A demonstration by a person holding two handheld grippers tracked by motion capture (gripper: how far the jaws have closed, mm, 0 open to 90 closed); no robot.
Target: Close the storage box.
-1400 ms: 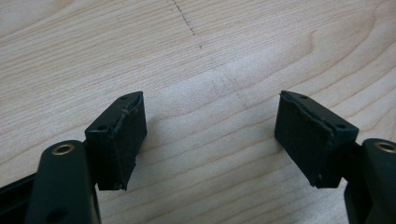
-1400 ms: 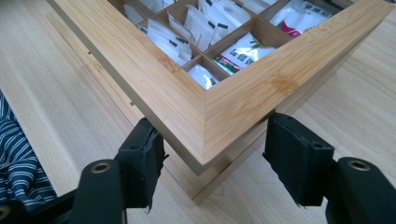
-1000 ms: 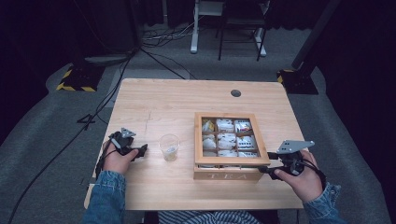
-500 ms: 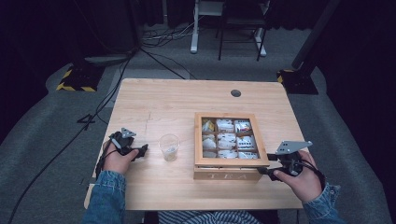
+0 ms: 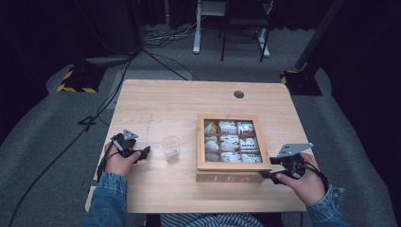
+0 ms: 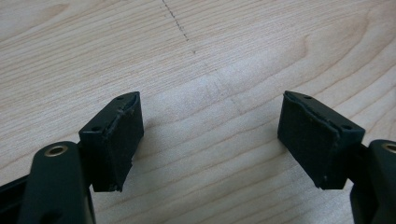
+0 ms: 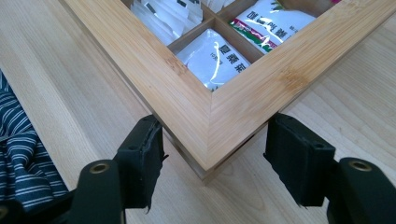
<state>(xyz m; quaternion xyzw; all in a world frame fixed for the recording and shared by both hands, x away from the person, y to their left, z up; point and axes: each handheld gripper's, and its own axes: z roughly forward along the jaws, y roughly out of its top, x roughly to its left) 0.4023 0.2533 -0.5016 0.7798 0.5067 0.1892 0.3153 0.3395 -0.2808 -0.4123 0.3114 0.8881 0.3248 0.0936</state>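
A wooden tea box (image 5: 233, 166) with "TEA" on its front stands right of the table's middle, and packets of tea show in its compartments. My right gripper (image 5: 265, 175) is at the box's near right corner. In the right gripper view that corner (image 7: 210, 116) sits between the jaws, and both pads (image 7: 144, 154) touch its two sides. A clear plastic cup (image 5: 171, 149) stands upright left of the box. My left gripper (image 5: 143, 152) rests left of the cup and points toward it. The left gripper (image 6: 210, 135) is open over bare wood, with nothing between its jaws.
The light wooden table (image 5: 179, 104) has a round cable hole (image 5: 239, 94) near its far edge. A striped garment (image 7: 18, 158) shows at the table's near edge. Cables, a desk frame and chair legs are on the grey floor beyond the table.
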